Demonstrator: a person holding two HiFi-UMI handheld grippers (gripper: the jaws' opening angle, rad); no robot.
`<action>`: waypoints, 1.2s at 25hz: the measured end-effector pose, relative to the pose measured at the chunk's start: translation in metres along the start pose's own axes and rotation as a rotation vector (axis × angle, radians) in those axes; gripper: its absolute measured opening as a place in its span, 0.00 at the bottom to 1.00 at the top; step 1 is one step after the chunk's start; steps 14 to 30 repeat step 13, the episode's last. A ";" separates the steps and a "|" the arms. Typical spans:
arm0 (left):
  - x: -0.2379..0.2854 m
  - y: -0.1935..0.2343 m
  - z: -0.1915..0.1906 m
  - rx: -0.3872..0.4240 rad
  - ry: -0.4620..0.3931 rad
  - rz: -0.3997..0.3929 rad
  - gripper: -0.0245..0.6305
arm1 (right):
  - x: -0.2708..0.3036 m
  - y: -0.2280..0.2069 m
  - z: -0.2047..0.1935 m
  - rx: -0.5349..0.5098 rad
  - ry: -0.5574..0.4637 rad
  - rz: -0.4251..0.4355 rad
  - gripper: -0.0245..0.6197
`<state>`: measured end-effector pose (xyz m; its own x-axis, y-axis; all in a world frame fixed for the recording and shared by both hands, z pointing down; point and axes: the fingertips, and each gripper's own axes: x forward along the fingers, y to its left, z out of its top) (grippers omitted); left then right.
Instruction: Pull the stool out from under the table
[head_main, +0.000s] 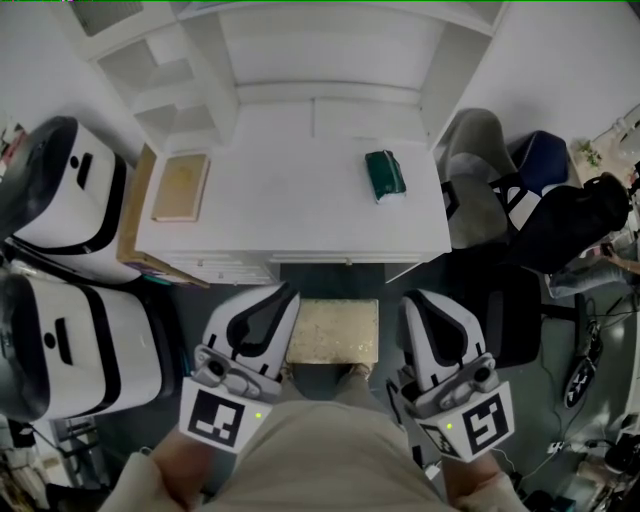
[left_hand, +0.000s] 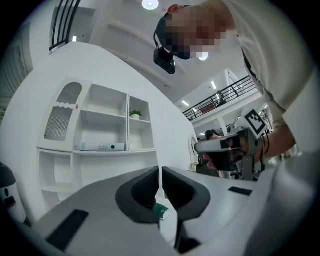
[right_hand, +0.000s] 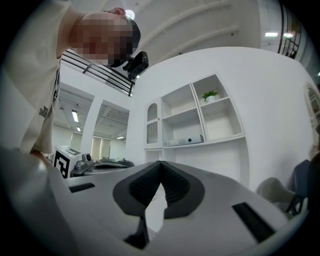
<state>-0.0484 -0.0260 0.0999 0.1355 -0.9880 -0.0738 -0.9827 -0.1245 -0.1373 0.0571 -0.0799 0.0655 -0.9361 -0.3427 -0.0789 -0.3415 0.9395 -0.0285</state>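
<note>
Left gripper (head_main: 288, 293) and right gripper (head_main: 408, 300) are held out level at waist height, side by side. Each has its jaws closed together on nothing. Seen from the head view, the stool (head_main: 332, 330) sits on the floor between them, just in front of the person's legs. Only its square, pale gold seat shows. A dark strip of floor separates the seat from the front edge of the white table (head_main: 300, 215), so the stool looks already clear of the table, or nearly so. A tan book (head_main: 181, 186) and a green pouch (head_main: 384, 174) lie on the table, well apart.

The stool looks small and rigid, probably light enough to slide across the floor with a steady pull. The seat may be padded, though that is hard to tell, and its legs are hidden beneath it. The best places to hold are likely the left and right edges of the seat, one gripper on each, so it moves straight without twisting. Both sets of jaws would need to open first.
</note>
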 end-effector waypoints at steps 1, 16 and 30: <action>0.000 0.000 0.000 0.001 0.001 -0.003 0.09 | 0.000 0.000 0.000 -0.003 0.000 -0.003 0.07; 0.003 0.001 0.003 -0.013 -0.008 -0.014 0.09 | -0.001 -0.001 -0.002 -0.011 0.015 -0.024 0.07; 0.003 0.001 0.003 -0.013 -0.008 -0.014 0.09 | -0.001 -0.001 -0.002 -0.011 0.015 -0.024 0.07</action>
